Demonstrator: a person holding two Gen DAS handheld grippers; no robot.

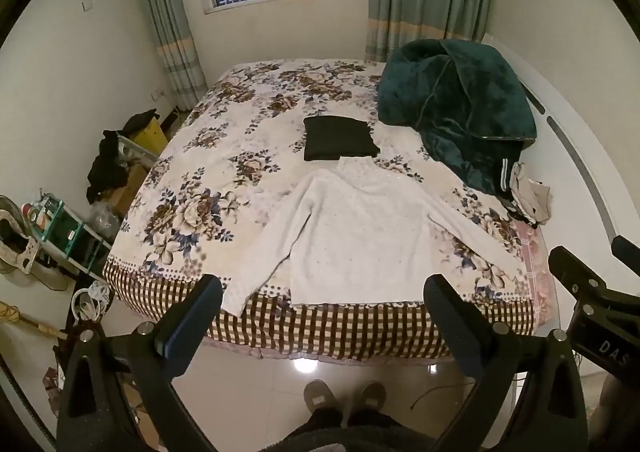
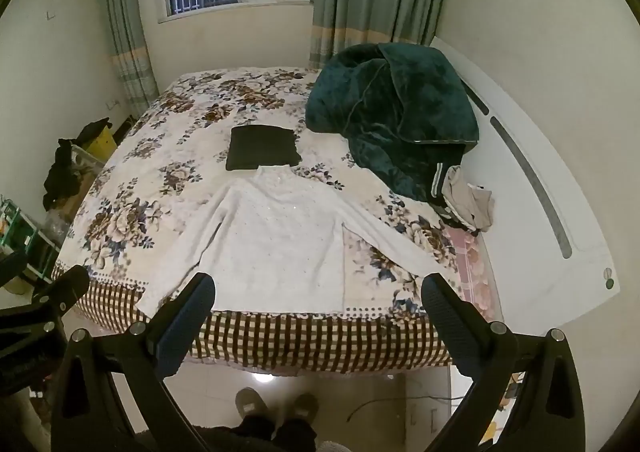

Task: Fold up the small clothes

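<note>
A white sweater (image 1: 352, 236) lies flat on the bed (image 1: 224, 140), in the middle of the left wrist picture, with both sleeves spread out to the sides. Its lower hem reaches the near edge of the bed, where the checked border begins. Its left sleeve hangs a little over that edge.

The left gripper (image 1: 322, 316) fills the bottom of the picture. Its two fingers stand wide apart and hold nothing. The sweater is above them in the frame, beyond the fingertips, and is not touched. The hem shows between the two fingers.

In the right wrist picture the right gripper (image 2: 318, 312) is also spread wide and empty. The sweater (image 2: 276, 236) lies in the centre, above the fingers, and its hem is seen between them at the bed's edge.

A folded dark cloth (image 1: 338, 138) rests just above the sweater's collar. A green blanket (image 1: 456, 108) is heaped in the upper right of the frame. The person's slippers (image 1: 344, 396) show on the floor at the bottom centre.
</note>
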